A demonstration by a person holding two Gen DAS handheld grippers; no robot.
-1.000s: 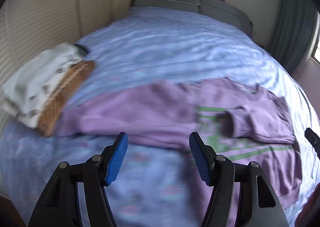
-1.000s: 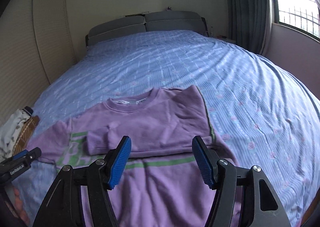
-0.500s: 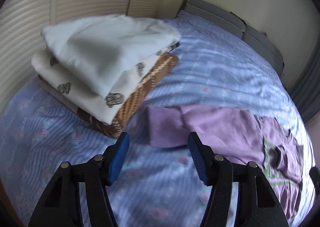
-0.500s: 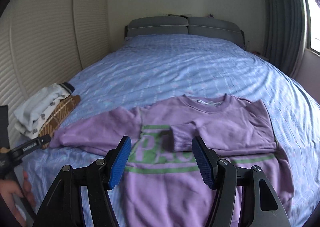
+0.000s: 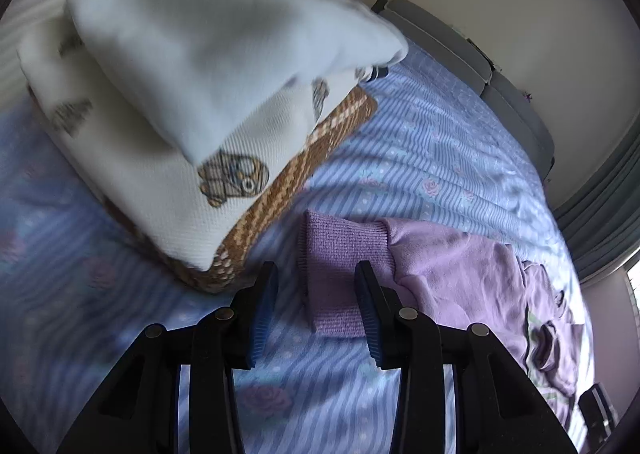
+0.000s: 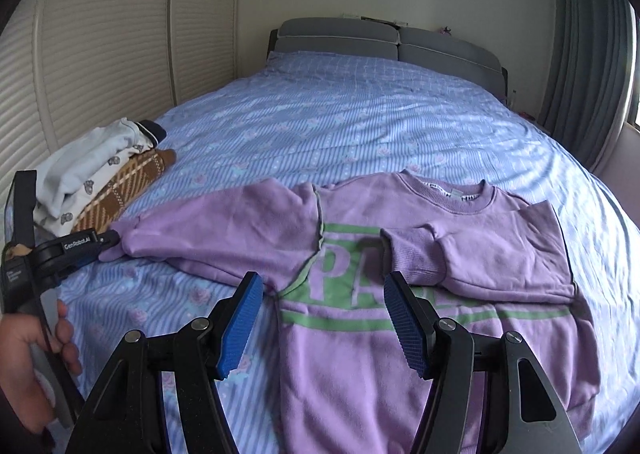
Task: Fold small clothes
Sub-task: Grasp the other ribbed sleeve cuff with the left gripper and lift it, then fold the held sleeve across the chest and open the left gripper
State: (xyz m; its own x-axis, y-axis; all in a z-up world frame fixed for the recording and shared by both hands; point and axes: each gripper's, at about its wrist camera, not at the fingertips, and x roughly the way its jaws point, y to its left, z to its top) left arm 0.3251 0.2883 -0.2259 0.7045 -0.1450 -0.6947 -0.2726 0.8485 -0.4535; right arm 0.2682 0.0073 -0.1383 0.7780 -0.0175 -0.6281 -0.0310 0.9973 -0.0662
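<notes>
Closing your left gripper (image 5: 316, 300) around the ribbed cuff (image 5: 340, 274) of the lilac cotton sweatshirt (image 6: 420, 286), you are reaching for the one sleeve that is lying stretched out sideways. A second ago this gripper was looking across the whole garment from farther back; now it is sitting low at the sleeve's end, with its blue-padded fingers (image 5: 262, 306) narrowing. The cuff is lying between them, but a gap is showing on the left side, so the pads are not pressing on it yet.

Your right gripper (image 6: 324, 322) is hovering over the chest of the sweatshirt, fingers standing apart and holding nothing, the same width as a second ago.

The sweatshirt is lying face up on the blue striped, rose-printed bedsheet (image 6: 360, 114), neck toward the grey headboard (image 6: 384, 42). The sleeve on the right of the picture is already folded across the chest, its cuff resting on the green lettering. That suggests the outstretched sleeve is the next fold, and it is probably the step in hand.

Just beside the cuff, a stack of folded clothes (image 5: 180, 94) is resting on the bed: a pale blue piece on top, a cream knit with small bear-like prints, and a brown plaid piece beneath.

Readable writing: large green letters on the chest, "PA" showing and the rest covered; white "GenRobot.AI" on the left gripper's black body. The neck label's print is too small to read.
</notes>
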